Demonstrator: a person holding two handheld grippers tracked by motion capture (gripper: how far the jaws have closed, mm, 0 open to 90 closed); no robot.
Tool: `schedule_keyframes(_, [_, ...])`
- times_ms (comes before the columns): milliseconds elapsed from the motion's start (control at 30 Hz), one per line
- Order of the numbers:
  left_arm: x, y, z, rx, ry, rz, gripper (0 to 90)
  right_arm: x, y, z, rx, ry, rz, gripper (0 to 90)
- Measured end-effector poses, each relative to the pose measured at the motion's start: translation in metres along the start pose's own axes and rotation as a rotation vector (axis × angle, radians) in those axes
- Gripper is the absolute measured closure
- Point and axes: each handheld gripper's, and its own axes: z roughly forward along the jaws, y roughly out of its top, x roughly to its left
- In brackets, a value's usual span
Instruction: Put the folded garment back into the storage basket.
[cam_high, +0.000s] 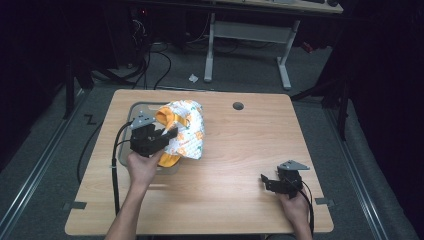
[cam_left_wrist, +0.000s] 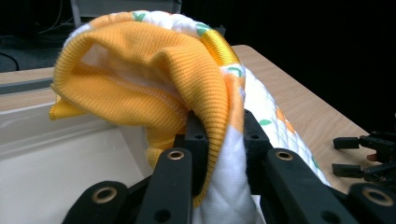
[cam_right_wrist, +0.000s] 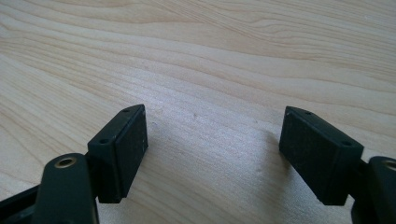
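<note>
Dark floor and cables surrounded the wooden desk (cam_high: 240, 150). At its far left, over a grey bin (cam_high: 131, 111), the left gripper (cam_left_wrist: 219, 135) had its fingers pinched on a quilted garment (cam_high: 187, 132), which looked soft, light and floppy, best held by its ribbed orange hem (cam_left_wrist: 187, 84). The right gripper (cam_right_wrist: 212, 149) rested near right, fingers spread apart and holding nothing.

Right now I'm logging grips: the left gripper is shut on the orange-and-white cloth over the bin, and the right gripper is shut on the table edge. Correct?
Not quite. The right gripper holds nothing: the right gripper view shows its jaws wide apart above bare table. The left gripper is indeed shut on the cloth over the bin.
</note>
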Motion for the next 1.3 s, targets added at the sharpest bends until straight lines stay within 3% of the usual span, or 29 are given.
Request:
schedule_keyframes(767, [0.027,-0.002,-0.016,-0.004,0.059,-0.017,77.7,0.000,0.000,0.000,0.000,0.000,0.000,23.6])
schedule_keyframes(1300, [0.049,-0.008,-0.015,0.035,0.096,-0.044,77.4,0.000,0.000,0.000,0.001,-0.001,0.001,23.6])
